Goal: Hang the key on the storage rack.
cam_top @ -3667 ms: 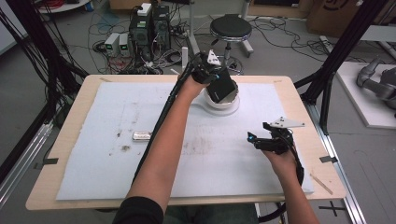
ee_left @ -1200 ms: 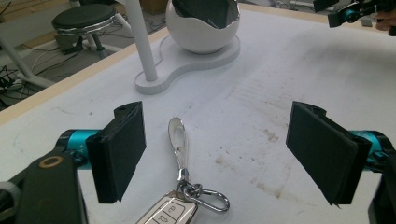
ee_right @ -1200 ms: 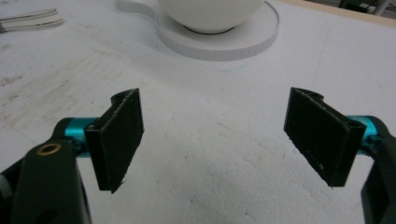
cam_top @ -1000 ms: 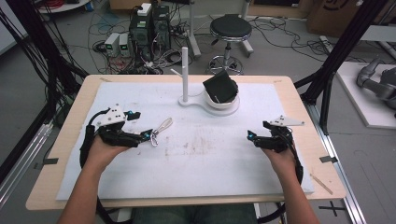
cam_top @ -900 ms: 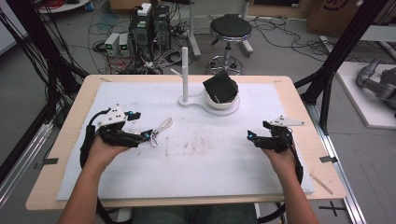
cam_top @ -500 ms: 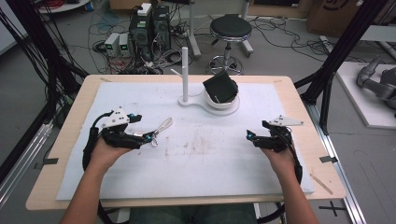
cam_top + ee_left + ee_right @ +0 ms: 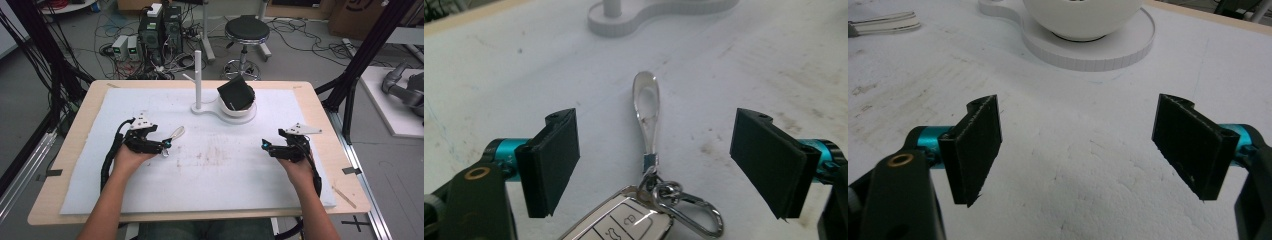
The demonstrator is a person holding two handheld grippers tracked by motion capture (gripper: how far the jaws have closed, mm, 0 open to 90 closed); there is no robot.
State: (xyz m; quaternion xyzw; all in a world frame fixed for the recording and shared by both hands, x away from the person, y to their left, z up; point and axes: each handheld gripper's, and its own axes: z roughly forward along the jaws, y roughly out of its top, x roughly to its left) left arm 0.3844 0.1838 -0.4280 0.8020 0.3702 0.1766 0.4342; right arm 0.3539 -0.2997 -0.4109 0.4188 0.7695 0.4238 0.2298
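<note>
A car key fob [image 7: 621,222] with a metal ring [image 7: 691,210] and a pale looped strap [image 7: 647,105] lies on the white mat. In the high view the strap [image 7: 176,133] shows just beyond my left gripper [image 7: 163,147]. My left gripper [image 7: 656,150] is open, its jaws standing on either side of the strap with the fob low between them, touching neither. Over bare mat at the right, my right gripper [image 7: 264,146] is open and holds nothing; in the right gripper view [image 7: 1078,145] it faces the white bowl [image 7: 1083,15].
At the back centre stands a white base [image 7: 210,111] with an upright post [image 7: 198,75] and a bowl [image 7: 239,109] holding a black object [image 7: 236,94]. The mat [image 7: 215,170] is stained in the middle. The wooden table edge [image 7: 345,165] runs close to the right hand.
The left arm has come back from the bowl to the table's left side. Over the last second the left gripper edged right, up to the key. The right gripper stayed put.
</note>
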